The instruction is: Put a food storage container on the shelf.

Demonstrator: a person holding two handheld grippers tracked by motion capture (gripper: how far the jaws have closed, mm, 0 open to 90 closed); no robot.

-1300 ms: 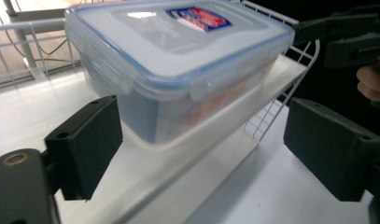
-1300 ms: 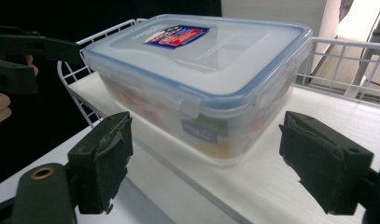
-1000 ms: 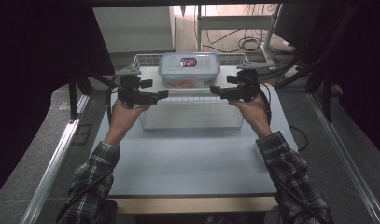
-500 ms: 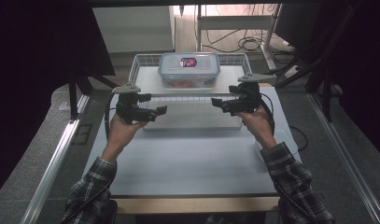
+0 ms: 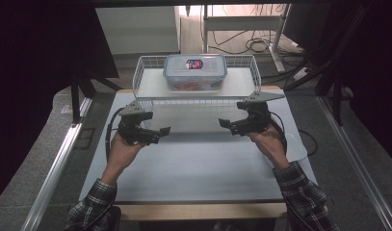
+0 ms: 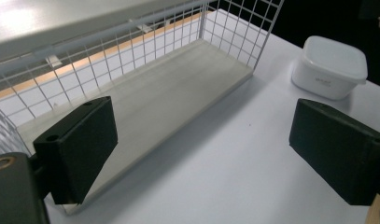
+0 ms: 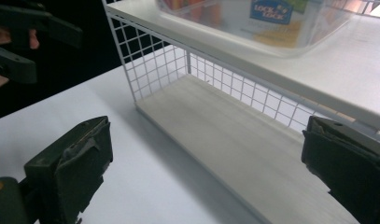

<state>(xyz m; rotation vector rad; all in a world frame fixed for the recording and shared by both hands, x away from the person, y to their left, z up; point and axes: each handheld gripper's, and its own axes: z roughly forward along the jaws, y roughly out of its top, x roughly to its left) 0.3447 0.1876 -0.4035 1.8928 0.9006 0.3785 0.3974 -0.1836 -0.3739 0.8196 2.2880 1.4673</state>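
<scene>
the clear plastic box (image 5: 195, 72) stands on the upper board of the white wire shelf (image 5: 146, 67), in the middle, at the far side of the white table (image 5: 193, 163). its lid has a blue rim and a small dark label with red and white marks; from above the writing on it is too small to read. in the right gripper view the side of this box (image 7: 253, 21) carries a blue label with the words "lock & lock" in white letters, and orange things show through the wall. the lower board of the shelf (image 7: 253, 144) is bare and pale grey.

in front of the shelf, both grippers are above the table, well apart from the box. the left gripper (image 5: 162, 131) points toward the middle; its jaws have just been opening and now stand wide apart with nothing between them. the right gripper (image 5: 223, 123) points toward it from the other side; its jaws have also just been opening, wide apart and empty.

in the left gripper view a small white container (image 6: 328, 67) with a lid stands on the table beside the end of the shelf; the grey print on its side is not readable.
</scene>
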